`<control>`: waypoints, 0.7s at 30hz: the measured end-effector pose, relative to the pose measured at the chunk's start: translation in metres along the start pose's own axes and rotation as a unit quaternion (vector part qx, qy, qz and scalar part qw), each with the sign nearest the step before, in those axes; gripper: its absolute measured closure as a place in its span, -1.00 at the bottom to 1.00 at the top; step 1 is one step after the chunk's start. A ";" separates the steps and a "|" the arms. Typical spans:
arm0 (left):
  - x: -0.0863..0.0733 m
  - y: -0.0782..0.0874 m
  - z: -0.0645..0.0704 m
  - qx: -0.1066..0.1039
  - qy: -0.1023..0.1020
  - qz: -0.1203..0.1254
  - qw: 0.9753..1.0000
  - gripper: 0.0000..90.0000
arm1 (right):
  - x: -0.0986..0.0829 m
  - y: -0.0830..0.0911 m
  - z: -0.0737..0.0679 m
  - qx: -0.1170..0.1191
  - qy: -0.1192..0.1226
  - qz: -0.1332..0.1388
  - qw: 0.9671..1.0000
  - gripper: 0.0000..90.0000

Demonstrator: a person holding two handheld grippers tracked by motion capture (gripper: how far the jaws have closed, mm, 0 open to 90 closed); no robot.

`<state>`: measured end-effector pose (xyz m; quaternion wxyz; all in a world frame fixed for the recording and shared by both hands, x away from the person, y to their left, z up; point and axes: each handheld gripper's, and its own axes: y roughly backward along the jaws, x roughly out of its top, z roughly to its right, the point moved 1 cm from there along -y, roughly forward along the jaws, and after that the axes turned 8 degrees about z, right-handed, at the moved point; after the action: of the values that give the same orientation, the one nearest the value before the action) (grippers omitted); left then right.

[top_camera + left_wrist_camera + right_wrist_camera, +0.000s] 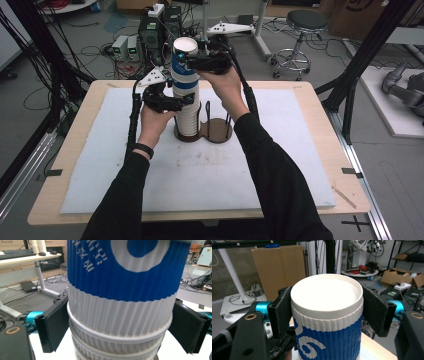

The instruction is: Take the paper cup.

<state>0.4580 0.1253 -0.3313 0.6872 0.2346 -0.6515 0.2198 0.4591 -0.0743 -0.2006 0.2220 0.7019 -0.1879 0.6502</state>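
Note:
A tall stack of ribbed paper cups stands rims down in a wooden two-ring holder on the white mat. The topmost cup is blue and white, with its flat white base facing up. My left gripper is shut on the stack's lower white rims, one black pad on each side. Higher up, my right gripper is shut on the top cup just below its base, and its pads press the ribbed wall. I cannot tell whether the top cup is free of the stack.
The holder's second ring is empty, with thin upright posts around it. The white mat covers most of the wooden table. Beyond the far edge are electronics with cables and a stool.

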 end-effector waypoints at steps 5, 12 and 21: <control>0.000 0.000 0.000 0.001 0.000 0.000 1.000 -0.74 | 0.010 0.004 -0.003 0.001 0.005 0.017 1.000 -0.34; 0.000 0.000 0.000 0.000 0.002 0.000 1.000 -0.74 | 0.023 0.010 -0.008 0.004 0.017 0.033 0.999 -0.34; 0.000 -0.001 0.000 0.000 0.003 0.001 1.000 -0.74 | 0.039 0.017 -0.014 0.004 0.029 0.057 0.998 -0.34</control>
<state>0.4581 0.1247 -0.3308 0.6891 0.2334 -0.6494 0.2212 0.4411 -0.0801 -0.1601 0.1873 0.6717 -0.2183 0.6827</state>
